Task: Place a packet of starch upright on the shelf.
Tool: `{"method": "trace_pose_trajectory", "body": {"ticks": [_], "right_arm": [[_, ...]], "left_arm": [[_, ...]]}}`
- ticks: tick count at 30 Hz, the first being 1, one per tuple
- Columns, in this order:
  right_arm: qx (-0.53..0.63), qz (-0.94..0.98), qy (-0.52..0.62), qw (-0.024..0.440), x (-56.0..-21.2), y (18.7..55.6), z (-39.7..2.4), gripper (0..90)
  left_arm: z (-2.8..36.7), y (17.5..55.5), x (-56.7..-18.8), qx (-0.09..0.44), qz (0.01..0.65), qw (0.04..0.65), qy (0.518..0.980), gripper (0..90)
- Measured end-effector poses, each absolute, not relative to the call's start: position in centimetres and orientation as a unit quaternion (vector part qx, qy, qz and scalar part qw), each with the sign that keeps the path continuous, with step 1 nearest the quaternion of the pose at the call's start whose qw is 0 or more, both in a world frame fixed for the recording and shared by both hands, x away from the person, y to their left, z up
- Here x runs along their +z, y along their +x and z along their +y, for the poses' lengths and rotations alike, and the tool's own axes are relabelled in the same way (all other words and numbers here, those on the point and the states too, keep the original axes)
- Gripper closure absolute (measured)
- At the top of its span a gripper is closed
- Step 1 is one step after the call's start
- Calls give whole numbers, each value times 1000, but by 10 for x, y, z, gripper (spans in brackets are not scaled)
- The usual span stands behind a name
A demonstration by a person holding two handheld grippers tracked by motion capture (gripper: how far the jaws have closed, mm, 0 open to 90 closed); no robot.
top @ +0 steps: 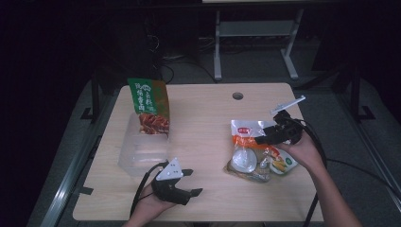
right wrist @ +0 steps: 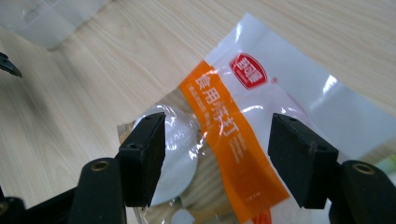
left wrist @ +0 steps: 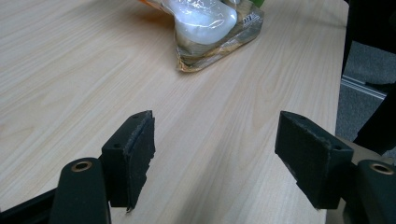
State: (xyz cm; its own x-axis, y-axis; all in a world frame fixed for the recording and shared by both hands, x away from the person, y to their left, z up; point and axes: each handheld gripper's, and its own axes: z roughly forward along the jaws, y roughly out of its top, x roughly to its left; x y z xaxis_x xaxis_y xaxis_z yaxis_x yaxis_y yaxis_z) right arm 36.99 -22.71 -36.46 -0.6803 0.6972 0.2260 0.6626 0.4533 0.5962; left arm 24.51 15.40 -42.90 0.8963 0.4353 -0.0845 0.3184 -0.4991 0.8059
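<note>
A pile of food packets lies right of the table's middle. A white bag with an orange band point(top: 246, 130) point(right wrist: 243, 93) sits on top of a clear packet holding a white round item point(top: 244, 161) point(left wrist: 205, 18) point(right wrist: 180, 140). My right gripper point(top: 265, 135) point(right wrist: 217, 140) hovers just above this pile, open, with the orange band between its jaws but no pad touching. My left gripper point(top: 194, 181) point(left wrist: 217, 135) rests low near the front edge, open over bare wood with nothing between its jaws.
A green snack bag point(top: 149, 101) stands upright in a clear plastic container point(top: 142, 151) point(right wrist: 42, 18) on the left of the table. A small green and yellow packet point(top: 283, 165) lies at the pile's right. A round cable hole point(top: 238, 96) sits near the far edge.
</note>
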Motion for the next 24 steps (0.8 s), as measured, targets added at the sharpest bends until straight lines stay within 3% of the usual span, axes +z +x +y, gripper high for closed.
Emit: {"method": "trace_pose_trajectory", "body": {"ticks": [24], "right_arm": [[320, 844, 429, 37, -384, 360, -256, 381]], "left_arm": [[154, 245, -429, 65, 222, 450, 863, 283]]}}
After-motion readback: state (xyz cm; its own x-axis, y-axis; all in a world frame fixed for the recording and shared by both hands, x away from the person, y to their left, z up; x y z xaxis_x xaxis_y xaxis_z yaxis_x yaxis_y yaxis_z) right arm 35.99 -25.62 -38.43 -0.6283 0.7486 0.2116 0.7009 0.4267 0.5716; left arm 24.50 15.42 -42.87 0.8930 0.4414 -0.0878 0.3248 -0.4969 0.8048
